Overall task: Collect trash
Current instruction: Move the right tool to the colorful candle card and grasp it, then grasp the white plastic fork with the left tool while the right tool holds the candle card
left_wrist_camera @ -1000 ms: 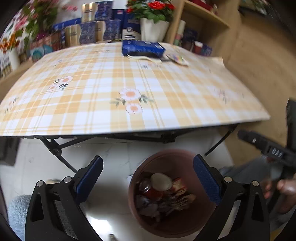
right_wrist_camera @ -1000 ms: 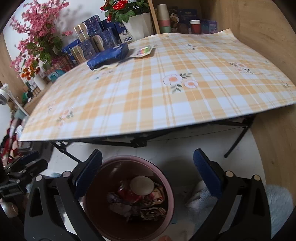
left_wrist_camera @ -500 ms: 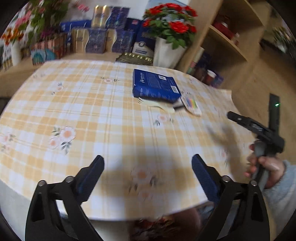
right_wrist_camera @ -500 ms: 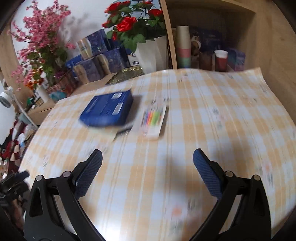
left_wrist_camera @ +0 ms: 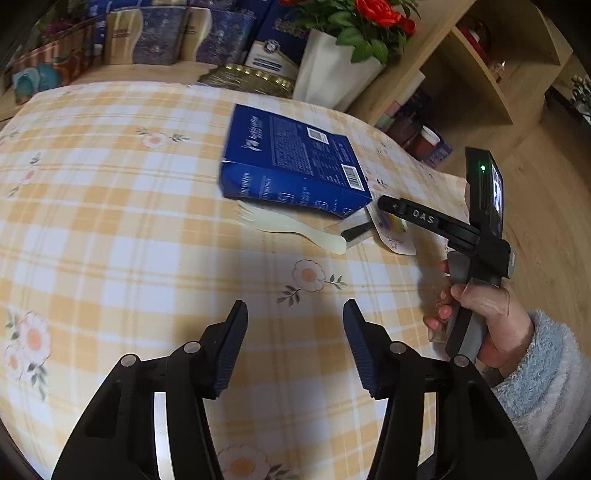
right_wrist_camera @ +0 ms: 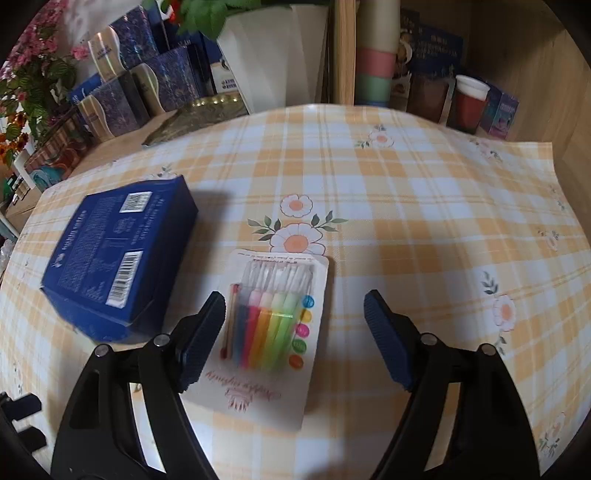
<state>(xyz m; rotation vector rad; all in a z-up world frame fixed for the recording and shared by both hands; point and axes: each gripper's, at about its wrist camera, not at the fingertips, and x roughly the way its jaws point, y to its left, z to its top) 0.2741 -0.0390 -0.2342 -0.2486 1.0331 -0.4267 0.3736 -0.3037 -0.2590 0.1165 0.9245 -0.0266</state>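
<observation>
A blue box (left_wrist_camera: pixel 295 166) lies on the checked tablecloth (left_wrist_camera: pixel 110 240), with a pale plastic fork (left_wrist_camera: pixel 295 227) at its near edge. A card of coloured candles (right_wrist_camera: pixel 271 328) lies right of the box (right_wrist_camera: pixel 118 254). My right gripper (right_wrist_camera: pixel 295 314) is open just above the candle card, its fingers either side of it. It shows from the side in the left wrist view (left_wrist_camera: pixel 424 218), over the card (left_wrist_camera: pixel 393 236). My left gripper (left_wrist_camera: pixel 295 332) is open and empty over bare cloth, short of the fork.
A white flower pot (left_wrist_camera: pixel 332 70) with red flowers and blue gift boxes (left_wrist_camera: pixel 166 33) stand behind the table. A wooden shelf (right_wrist_camera: pixel 424 74) with stacked cups is at the back right. A gold tray (right_wrist_camera: pixel 199 114) lies at the table's far edge.
Both grippers rose from the brown trash bin under the table and moved forward over the tabletop. The right one came down over the candle card. The left jaws narrowed somewhat.
</observation>
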